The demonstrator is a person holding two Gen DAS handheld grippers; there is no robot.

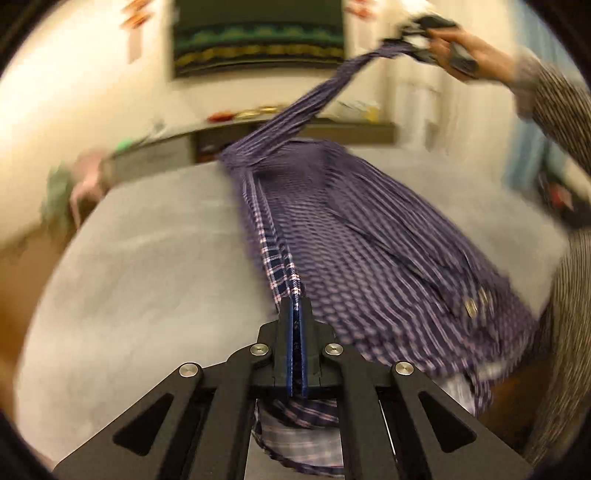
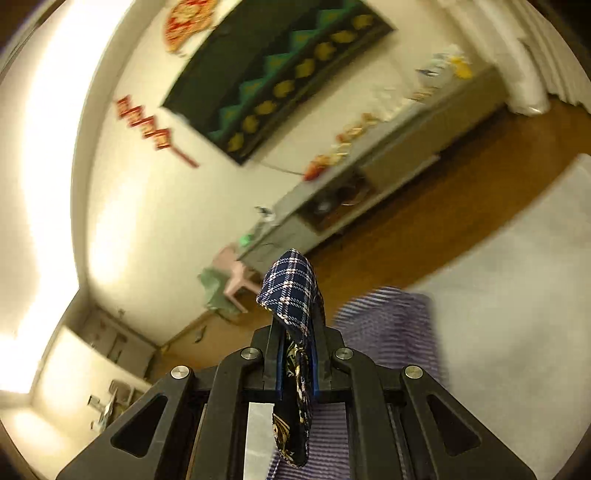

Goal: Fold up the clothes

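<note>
A navy plaid shirt [image 1: 354, 236] is stretched over a grey bed [image 1: 155, 258], blurred by motion. My left gripper [image 1: 295, 301] is shut on the shirt's near edge, and cloth hangs below its jaws. In the left wrist view the shirt's far end rises as a taut band to my right gripper [image 1: 410, 37], held in a hand at the top right. In the right wrist view my right gripper [image 2: 295, 325] is shut on a folded corner of the plaid shirt [image 2: 291, 288], which sticks out past the fingertips. More of the shirt lies blurred below on the bed [image 2: 517, 295].
A low grey cabinet [image 1: 295, 133] with small items stands along the far wall under a dark wall hanging [image 1: 258, 33]. A pink stool [image 2: 236, 273] with green cloth sits on the wooden floor [image 2: 406, 236] beside it. A striped sleeve [image 1: 561, 118] reaches in at the right.
</note>
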